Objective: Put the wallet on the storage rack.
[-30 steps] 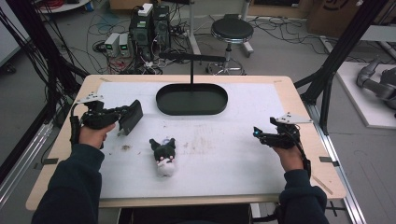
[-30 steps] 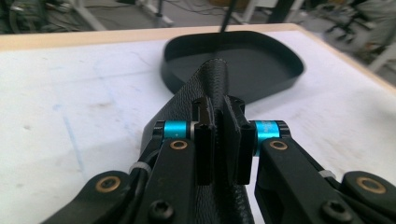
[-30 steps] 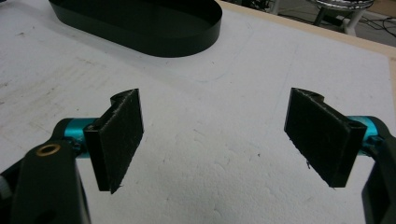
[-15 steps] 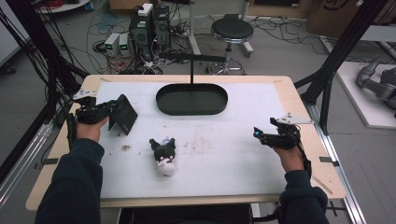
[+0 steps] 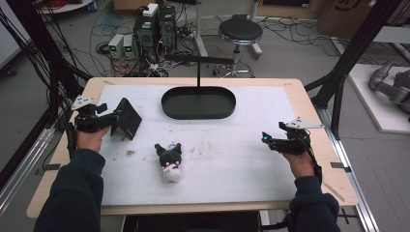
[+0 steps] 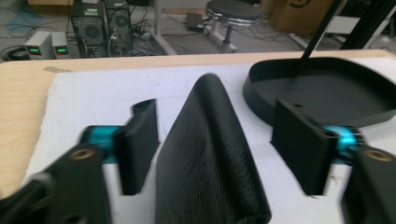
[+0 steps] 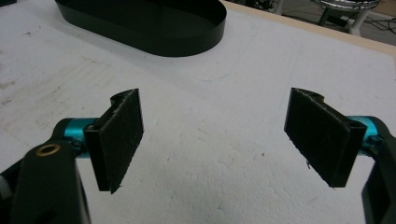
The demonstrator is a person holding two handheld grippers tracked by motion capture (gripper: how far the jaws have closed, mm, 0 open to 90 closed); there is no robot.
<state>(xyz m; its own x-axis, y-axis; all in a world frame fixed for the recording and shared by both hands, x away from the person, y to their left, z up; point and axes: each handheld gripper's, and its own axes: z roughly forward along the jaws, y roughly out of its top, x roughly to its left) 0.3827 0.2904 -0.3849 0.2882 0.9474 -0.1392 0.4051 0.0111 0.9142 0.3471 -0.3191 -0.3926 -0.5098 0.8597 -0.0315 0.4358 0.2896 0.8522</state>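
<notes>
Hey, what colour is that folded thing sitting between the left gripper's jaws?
Black, with a fine pebbled grain. The folded thing shows best in the left gripper view.

Both forearms wore dark navy sleeves. Each black two-jaw gripper, left (image 5: 113, 121) and right (image 5: 267, 140), carried flat, rough-faced black pads on turquoise metal collars, a brass-coloured screw, a grey three-cornered top plate and a trailing black cable.

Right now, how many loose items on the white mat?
3: black wallet standing at the left tool, plush toy near centre-front, black oval tray at the back.
</notes>
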